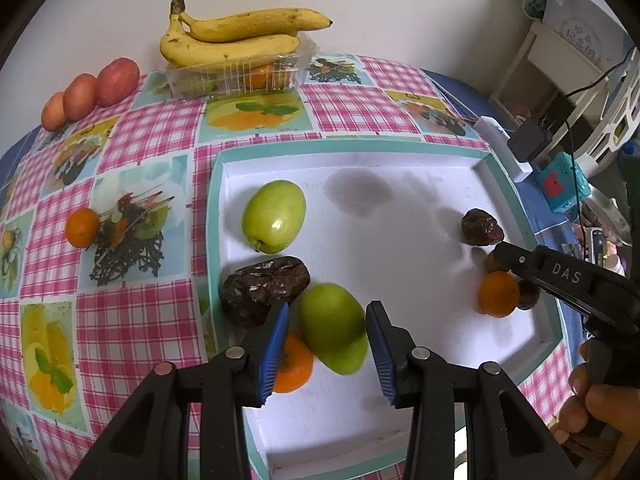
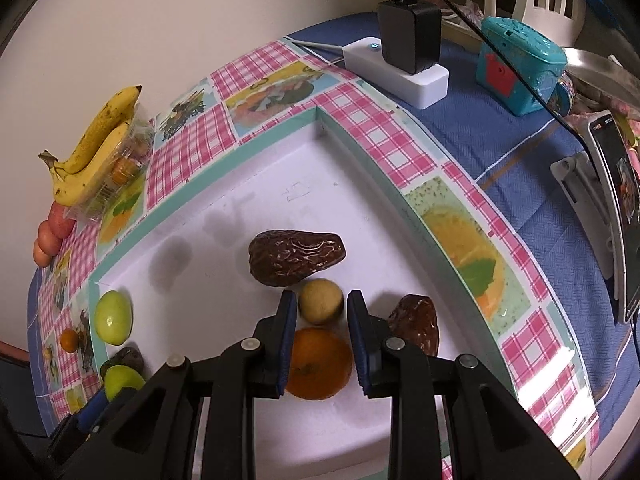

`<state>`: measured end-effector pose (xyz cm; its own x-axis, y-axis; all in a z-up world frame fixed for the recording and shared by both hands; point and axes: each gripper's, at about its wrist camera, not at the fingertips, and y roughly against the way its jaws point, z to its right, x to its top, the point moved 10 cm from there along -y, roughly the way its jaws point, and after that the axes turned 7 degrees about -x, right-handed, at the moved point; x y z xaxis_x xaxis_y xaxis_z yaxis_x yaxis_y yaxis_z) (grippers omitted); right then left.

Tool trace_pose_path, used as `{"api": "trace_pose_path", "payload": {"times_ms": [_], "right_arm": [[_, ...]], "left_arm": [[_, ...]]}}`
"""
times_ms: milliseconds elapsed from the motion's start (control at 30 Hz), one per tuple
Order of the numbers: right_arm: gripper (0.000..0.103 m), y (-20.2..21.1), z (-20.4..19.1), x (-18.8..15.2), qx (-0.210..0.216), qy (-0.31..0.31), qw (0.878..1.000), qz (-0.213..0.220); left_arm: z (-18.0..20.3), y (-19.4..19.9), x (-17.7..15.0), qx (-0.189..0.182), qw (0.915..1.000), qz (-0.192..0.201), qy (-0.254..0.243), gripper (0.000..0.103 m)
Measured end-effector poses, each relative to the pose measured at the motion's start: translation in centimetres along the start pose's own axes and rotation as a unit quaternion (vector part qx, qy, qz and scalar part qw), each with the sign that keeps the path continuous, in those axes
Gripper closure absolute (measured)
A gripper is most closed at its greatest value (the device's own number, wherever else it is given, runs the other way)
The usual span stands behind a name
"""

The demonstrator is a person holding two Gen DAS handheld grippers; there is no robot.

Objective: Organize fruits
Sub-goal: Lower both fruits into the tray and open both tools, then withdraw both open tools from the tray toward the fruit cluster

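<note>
A white tray [image 1: 400, 420] with a teal rim holds fruit. My left gripper [image 1: 326, 320] is open, its blue pads on either side of a green fruit [image 1: 334, 330] that leans on an orange [image 1: 294, 364], beside a dark date [image 1: 266, 290]. Another green fruit [image 1: 274, 216] lies further back. My right gripper [image 2: 322, 306] is open above an orange [image 2: 318, 364], with a small tan round fruit [image 2: 321, 301] between its fingertips. Dark dates lie ahead [image 2: 296, 256] and to the right [image 2: 416, 326]. In the left wrist view the right gripper [image 1: 500, 256] reaches over that orange [image 1: 498, 294].
Bananas [image 1: 236, 36] lie on a clear plastic box [image 1: 240, 74] at the back, with three red fruits [image 1: 92, 90] to its left. A small orange [image 1: 82, 227] sits on the checked tablecloth [image 1: 132, 320]. A power strip with charger [image 2: 408, 56] and a teal toy [image 2: 520, 64] stand at the right.
</note>
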<state>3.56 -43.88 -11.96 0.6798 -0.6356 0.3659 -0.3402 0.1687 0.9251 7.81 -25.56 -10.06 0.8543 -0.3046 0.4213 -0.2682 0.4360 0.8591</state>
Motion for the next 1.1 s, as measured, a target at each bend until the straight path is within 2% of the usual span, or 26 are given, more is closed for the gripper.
{"api": "trace_pose_path", "payload": {"times_ms": [200,433,700,1100], "right_arm": [[0.076,0.8,-0.1,0.2,-0.008,0.011,1.0,0.006],[0.073,1.8,-0.3,0.4,-0.015,0.021,1.0,0.011],[0.073,3.6,-1.8,0.4,-0.009,0.046,0.999,0.025],[0.073,6.5,-7.9,-1.2,0.037,0.115,0.992,0.041]], "left_arm": [[0.0,1.0,0.6,-0.008,0.9999,0.007,0.002,0.059],[-1.5,2.6,1.4,0.002,0.9996,0.017,0.022,0.059],[-6.5,5.1,2.6,0.026,0.9954,0.044,0.081,0.057],[-14.1,9.1,3.1,0.071,0.983,0.081,0.149,0.055]]}}
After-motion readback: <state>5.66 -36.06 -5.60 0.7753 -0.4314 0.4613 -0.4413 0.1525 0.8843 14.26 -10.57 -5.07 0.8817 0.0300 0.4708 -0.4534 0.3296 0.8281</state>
